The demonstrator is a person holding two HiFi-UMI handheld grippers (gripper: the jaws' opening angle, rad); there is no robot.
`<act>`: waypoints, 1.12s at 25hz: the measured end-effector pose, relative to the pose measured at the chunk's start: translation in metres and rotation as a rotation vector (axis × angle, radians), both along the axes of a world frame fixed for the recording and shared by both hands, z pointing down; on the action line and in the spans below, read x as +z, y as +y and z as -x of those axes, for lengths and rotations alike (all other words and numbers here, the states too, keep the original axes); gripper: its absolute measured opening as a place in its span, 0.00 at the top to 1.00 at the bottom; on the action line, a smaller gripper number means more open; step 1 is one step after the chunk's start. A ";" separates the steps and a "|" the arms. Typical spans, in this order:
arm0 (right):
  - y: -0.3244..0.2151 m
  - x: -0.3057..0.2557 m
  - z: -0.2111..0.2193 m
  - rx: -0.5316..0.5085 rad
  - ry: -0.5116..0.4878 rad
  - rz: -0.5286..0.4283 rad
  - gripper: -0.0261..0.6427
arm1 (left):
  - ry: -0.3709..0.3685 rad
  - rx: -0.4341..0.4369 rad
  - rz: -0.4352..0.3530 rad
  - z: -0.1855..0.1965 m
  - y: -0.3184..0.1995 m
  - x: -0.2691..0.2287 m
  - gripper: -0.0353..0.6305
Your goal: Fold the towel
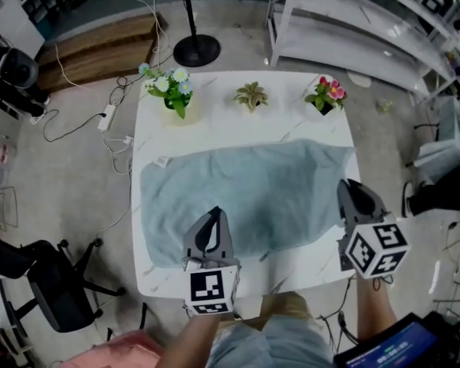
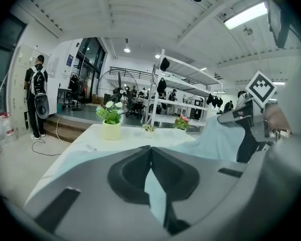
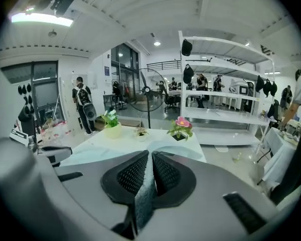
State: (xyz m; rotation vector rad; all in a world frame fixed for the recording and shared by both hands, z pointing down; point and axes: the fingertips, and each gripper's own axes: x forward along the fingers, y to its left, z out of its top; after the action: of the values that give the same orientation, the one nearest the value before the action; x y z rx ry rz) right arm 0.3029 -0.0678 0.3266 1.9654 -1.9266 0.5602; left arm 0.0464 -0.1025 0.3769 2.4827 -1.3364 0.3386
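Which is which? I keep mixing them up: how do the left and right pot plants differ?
The left plant has white and bluish flowers, the right plant pink ones. The left plant's pot is pale, the right plant's dark. Both stand upright beyond the towel.

Head view: the camera sits on my head, high above, and looks steeply down on the white table [image 1: 215,133]. My left gripper [image 1: 216,215] is at lower middle, my right gripper [image 1: 346,185] at the right.
Left gripper view: low and close behind its own jaws, facing almost level across the table. The right gripper shows at the frame's right.
Right gripper view: low and close behind its own jaws, facing the table's far edge.
Shared: all three show the towel [image 1: 253,190] and the pink flower pot [image 1: 325,98].
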 end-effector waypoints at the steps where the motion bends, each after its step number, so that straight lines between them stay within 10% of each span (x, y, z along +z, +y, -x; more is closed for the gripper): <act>1: -0.005 -0.004 0.012 -0.015 0.009 -0.005 0.91 | 0.005 -0.011 -0.001 0.011 -0.001 -0.001 0.94; 17: -0.050 0.012 0.254 -0.325 0.136 0.037 0.91 | 0.072 -0.192 0.029 0.198 0.014 0.004 0.94; 28: -0.059 0.104 0.388 -0.493 0.157 0.146 0.90 | 0.076 -0.241 0.112 0.257 0.041 0.049 0.94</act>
State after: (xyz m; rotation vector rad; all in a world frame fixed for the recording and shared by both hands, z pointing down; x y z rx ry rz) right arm -0.0847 -0.1267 0.4311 1.3316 -2.0953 0.3819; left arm -0.2111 -0.0611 0.4259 2.1924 -1.5205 0.2528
